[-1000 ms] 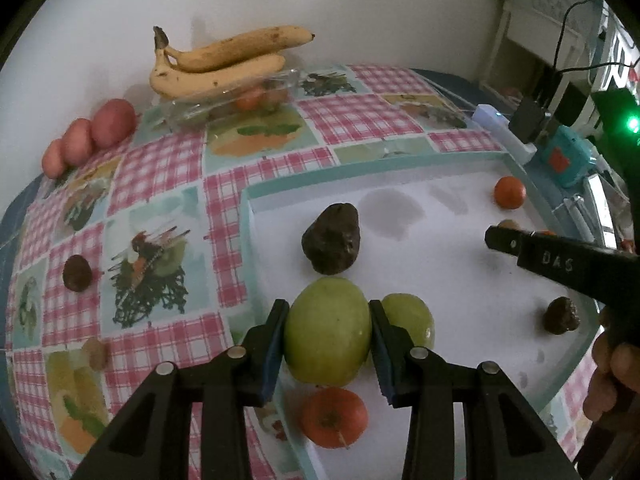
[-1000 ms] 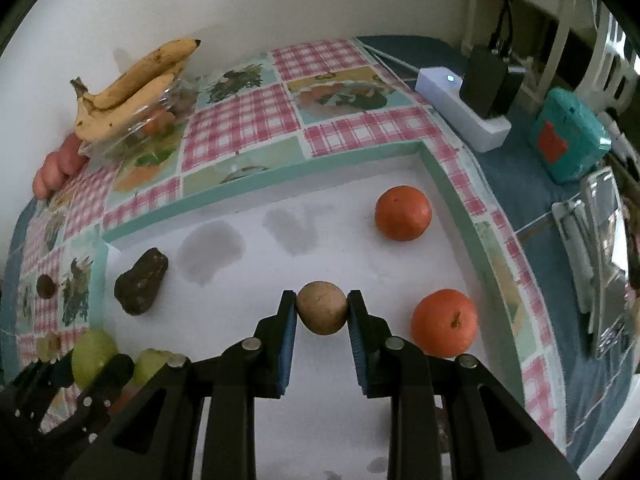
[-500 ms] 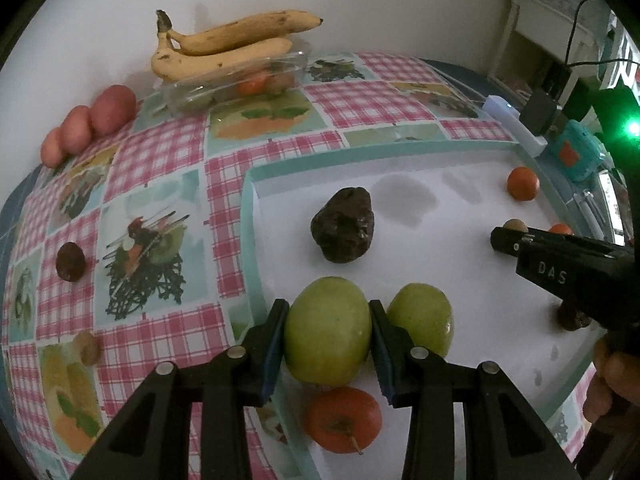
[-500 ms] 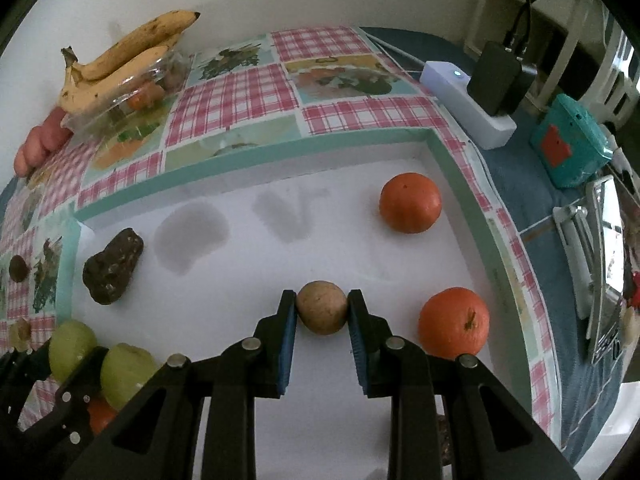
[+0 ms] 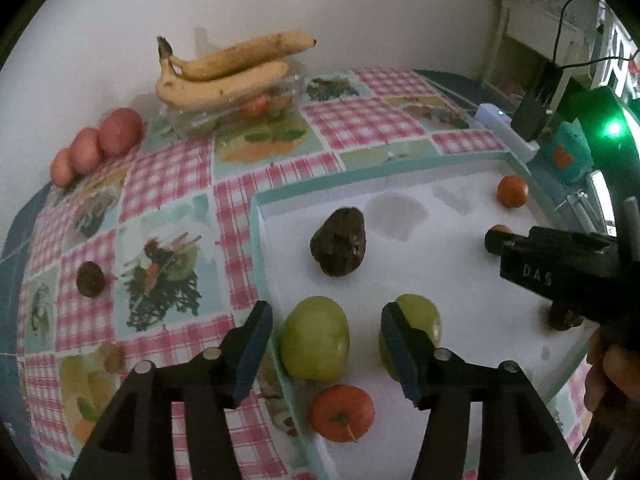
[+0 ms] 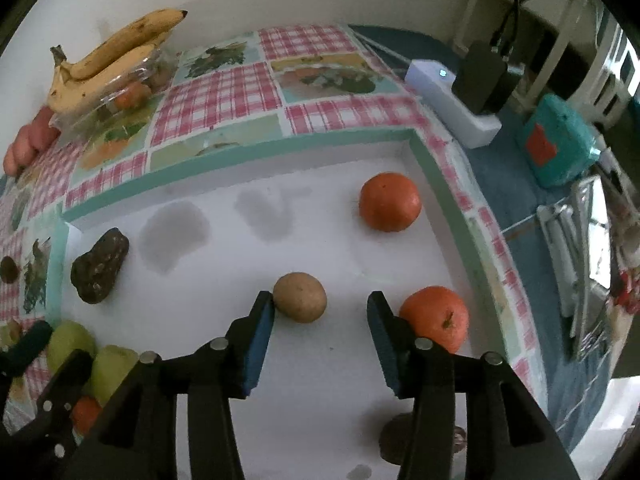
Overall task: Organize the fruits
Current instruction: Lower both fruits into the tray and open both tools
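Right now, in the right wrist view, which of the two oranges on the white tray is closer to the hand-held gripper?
The orange with its stem showing, right beside the right hand-held gripper. The other orange sits farther back near the tray corner.

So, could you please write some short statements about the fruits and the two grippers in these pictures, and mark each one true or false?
1. The left gripper is clamped on the large green apple. False: its jaws have just been opening, and the apple lies free between them.
2. The small round brown fruit lies on the white tray with a teal rim. True.
3. The yellow bananas lie inside the tray. False: they rest on a clear plastic box by the wall.
4. Two orange tangerines lie in the tray near the right gripper. True.
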Motion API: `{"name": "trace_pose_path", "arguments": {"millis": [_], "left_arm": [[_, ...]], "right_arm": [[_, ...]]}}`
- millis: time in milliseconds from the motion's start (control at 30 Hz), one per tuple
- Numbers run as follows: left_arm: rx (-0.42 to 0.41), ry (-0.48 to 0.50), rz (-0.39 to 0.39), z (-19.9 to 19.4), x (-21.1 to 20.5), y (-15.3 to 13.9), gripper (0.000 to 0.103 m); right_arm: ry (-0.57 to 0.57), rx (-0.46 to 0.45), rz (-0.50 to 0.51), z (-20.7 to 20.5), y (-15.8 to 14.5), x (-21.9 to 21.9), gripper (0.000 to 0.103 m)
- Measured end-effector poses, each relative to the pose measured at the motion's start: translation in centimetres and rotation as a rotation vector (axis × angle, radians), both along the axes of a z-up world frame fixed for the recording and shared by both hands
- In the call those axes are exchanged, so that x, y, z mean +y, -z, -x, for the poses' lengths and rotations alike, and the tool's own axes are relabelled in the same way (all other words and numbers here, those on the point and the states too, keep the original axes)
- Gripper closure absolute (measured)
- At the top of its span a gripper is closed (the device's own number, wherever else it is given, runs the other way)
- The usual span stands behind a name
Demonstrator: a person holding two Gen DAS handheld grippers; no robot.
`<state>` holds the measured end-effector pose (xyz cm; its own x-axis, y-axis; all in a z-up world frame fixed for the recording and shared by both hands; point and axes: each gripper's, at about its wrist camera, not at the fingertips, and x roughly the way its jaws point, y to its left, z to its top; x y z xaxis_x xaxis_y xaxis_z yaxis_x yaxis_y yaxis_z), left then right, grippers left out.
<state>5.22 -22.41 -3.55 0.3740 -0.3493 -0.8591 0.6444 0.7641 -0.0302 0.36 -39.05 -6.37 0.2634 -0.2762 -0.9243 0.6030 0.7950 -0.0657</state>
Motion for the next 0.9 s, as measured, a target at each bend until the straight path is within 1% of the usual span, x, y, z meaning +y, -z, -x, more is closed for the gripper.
{"name": "trace_pose_path", "arguments": {"millis": [100,167,200,233,267,300,333,367,400,433,467,500,533,600,700,833,867,900], "left_arm": [[-0.010,-0.005,0.001,0.2,0.4,-0.9,0.039],[-0.015,-0.022,0.001,0.1,0.9,-1.5,0.034],[-0.017,-0.033,0.003,0.0,1.2,-1.7,0.032],[-0.019,-0.046,0.007,-0.1,1.6,-2.0,0.029],[-0.021,-0.056,0.011,-0.2,1.9,-2.2,0.027],[-0.025,-0.070,0.016,-0.4,2.3,-2.4,0.025],[-0.032,-0.093,0.022,-0.7,2.9,-2.8,0.021],[-0.036,-0.113,0.026,-1.0,3.5,-3.0,0.015],[-0.038,-0.130,0.028,-1.3,3.9,-3.1,0.011],[-0.044,-0.163,0.032,-1.9,4.7,-3.2,0.003],[-0.048,-0.190,0.034,-2.3,5.4,-3.3,0.000],[-0.051,-0.220,0.035,-2.9,6.1,-3.3,0.000],[-0.054,-0.252,0.031,-3.4,6.9,-3.4,0.000],[-0.056,-0.323,0.017,-4.6,8.8,-3.4,0.000],[-0.051,-0.405,0.000,-6.1,11.5,-3.4,0.000],[-0.040,-0.481,-0.027,-7.6,14.7,-3.2,0.000],[-0.039,-0.496,-0.032,-8.0,15.4,-3.2,0.000],[-0.039,-0.509,-0.037,-8.3,16.1,-3.2,0.000]], "right_arm": [[0.008,-0.035,0.022,0.3,-1.5,-0.1,0.046],[0.016,-0.058,0.037,0.6,-2.7,-0.2,0.045],[0.019,-0.064,0.043,0.6,-3.1,-0.3,0.043],[0.023,-0.072,0.051,0.8,-3.6,-0.3,0.041],[0.024,-0.075,0.055,0.9,-3.9,-0.3,0.032],[0.024,-0.079,0.058,1.0,-4.2,-0.2,0.028],[0.022,-0.086,0.060,1.2,-4.4,-0.2,0.028],[0.021,-0.091,0.058,1.3,-4.5,-0.2,0.028],[0.020,-0.095,0.054,1.3,-4.5,-0.1,0.028],[0.018,-0.094,0.051,1.2,-4.4,-0.1,0.028],[0.015,-0.091,0.050,1.1,-4.3,0.1,0.026],[0.010,-0.087,0.049,1.1,-4.2,0.2,0.022],[0.002,-0.085,0.045,1.0,-4.0,0.4,0.020],[-0.009,-0.083,0.035,0.9,-3.7,0.8,0.020],[-0.026,-0.080,0.020,0.5,-3.3,1.2,0.020],[-0.034,-0.089,-0.013,0.2,-2.9,1.8,0.019],[-0.036,-0.088,-0.019,0.1,-2.8,1.9,0.017],[-0.038,-0.087,-0.025,0.0,-2.7,2.1,0.011]]}}
